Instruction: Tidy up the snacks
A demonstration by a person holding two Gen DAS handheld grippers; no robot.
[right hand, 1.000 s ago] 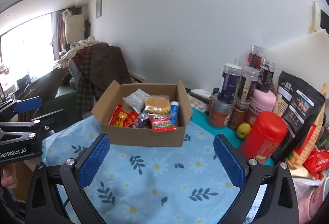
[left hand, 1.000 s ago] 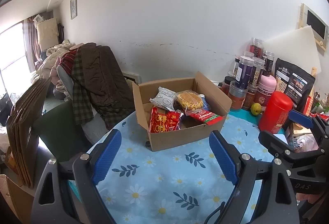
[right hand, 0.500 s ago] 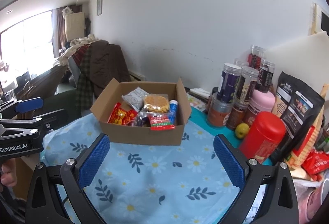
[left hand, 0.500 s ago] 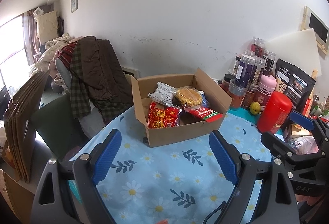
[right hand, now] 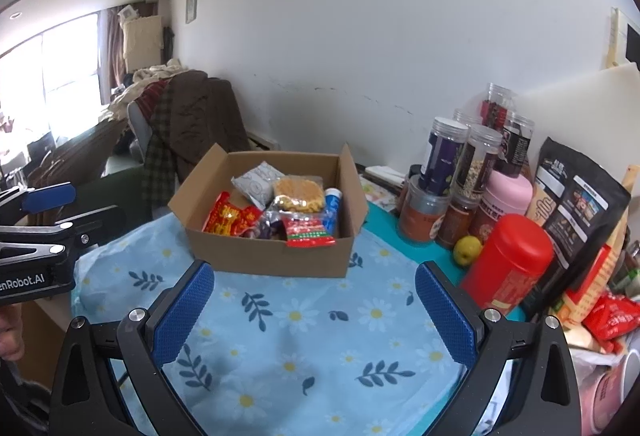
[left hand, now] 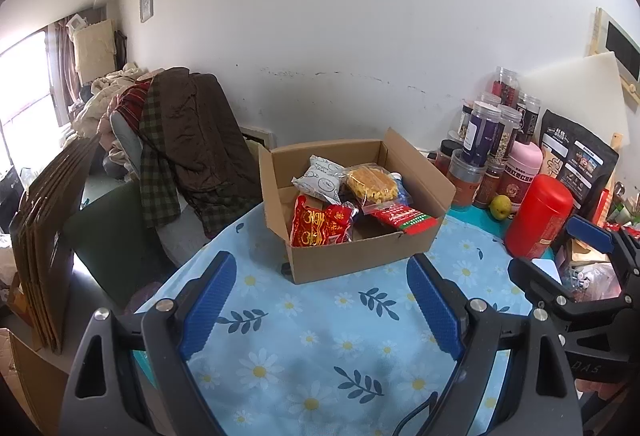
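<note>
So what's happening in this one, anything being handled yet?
Not yet. A person holds both grippers over the flowered tablecloth, facing an open cardboard box of snack packets. The left gripper and right gripper are both open and empty, short of the box. Jars and a red canister stand to the right, untouched.

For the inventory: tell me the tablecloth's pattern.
Light blue tablecloth with white daisies and dark blue leaf sprigs; clearest in the right wrist view.

Open cardboard box (right hand: 272, 256) on the floral cloth holds assorted snack packets (right hand: 306, 232) (red, white, yellow).
</note>
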